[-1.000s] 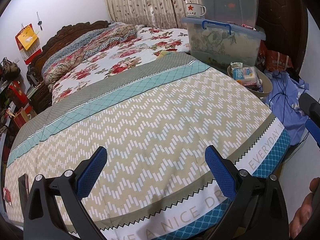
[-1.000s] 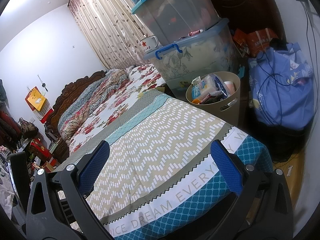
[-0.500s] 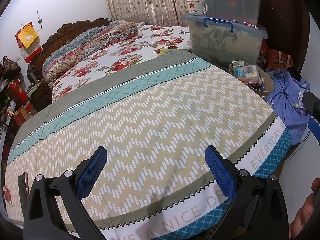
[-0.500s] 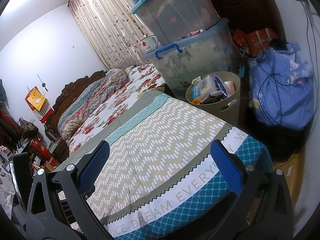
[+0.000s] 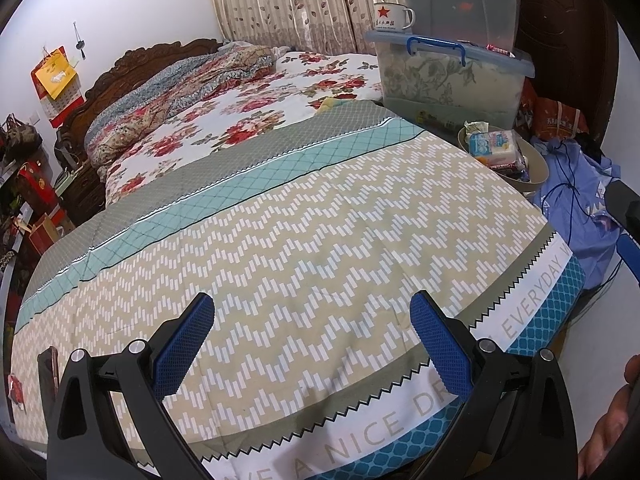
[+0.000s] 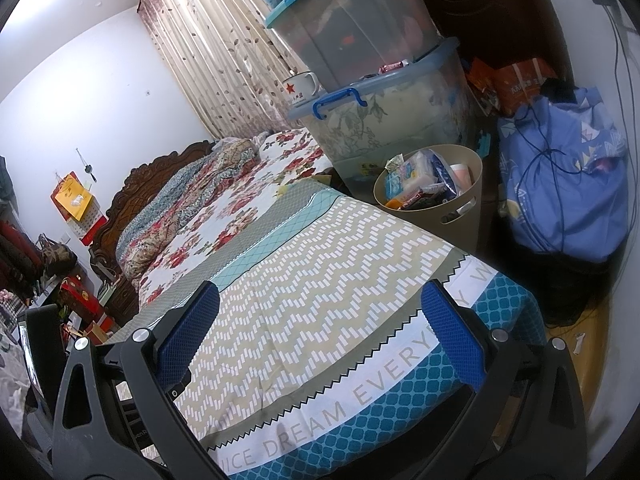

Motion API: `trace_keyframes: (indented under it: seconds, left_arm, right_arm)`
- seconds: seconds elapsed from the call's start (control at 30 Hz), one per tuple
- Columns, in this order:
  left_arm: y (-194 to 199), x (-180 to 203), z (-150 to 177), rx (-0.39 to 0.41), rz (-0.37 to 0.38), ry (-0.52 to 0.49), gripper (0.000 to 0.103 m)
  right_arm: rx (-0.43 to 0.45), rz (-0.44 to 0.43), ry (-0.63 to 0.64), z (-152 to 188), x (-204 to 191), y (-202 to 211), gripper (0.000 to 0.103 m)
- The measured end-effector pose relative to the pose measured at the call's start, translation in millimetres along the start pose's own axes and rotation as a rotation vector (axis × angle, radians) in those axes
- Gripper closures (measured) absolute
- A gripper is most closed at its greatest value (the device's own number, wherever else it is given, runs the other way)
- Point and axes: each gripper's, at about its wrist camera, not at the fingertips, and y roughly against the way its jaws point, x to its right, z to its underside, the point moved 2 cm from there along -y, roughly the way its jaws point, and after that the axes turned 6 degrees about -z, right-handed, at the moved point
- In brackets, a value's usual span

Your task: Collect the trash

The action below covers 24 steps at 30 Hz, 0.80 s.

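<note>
— While both grippers hang above the bed (image 5: 320, 240), where is the trash?
— It fills the bin (image 6: 460, 208) beside the bed, just under the storage boxes (image 6: 392, 120).
— And the fingers?
— The left gripper (image 5: 312, 340) and right gripper (image 6: 320, 336) are spread wide, holding nothing.

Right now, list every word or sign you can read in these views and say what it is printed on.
"A NICE DR… EVERYDAY" on the quilt border, left wrist view.
"…ICE DREAM EVERY…" on that border, right wrist view.
Red star on the white mug; the characters under it are too small to read.
Orange bag: print blurred.
Packets in the bin: too small to read.
Wall calendar: unreadable.
</note>
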Motion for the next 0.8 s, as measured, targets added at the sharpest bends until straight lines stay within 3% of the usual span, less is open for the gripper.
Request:
trace_keyframes:
  seconds: [0.8]
  left_arm:
    - [-2.4,-1.6,0.8,-0.015,-0.009,-0.003,0.009]
  right_arm:
    - [-0.001,0.001,-0.002,-0.5,-0.2,-0.3,0.003]
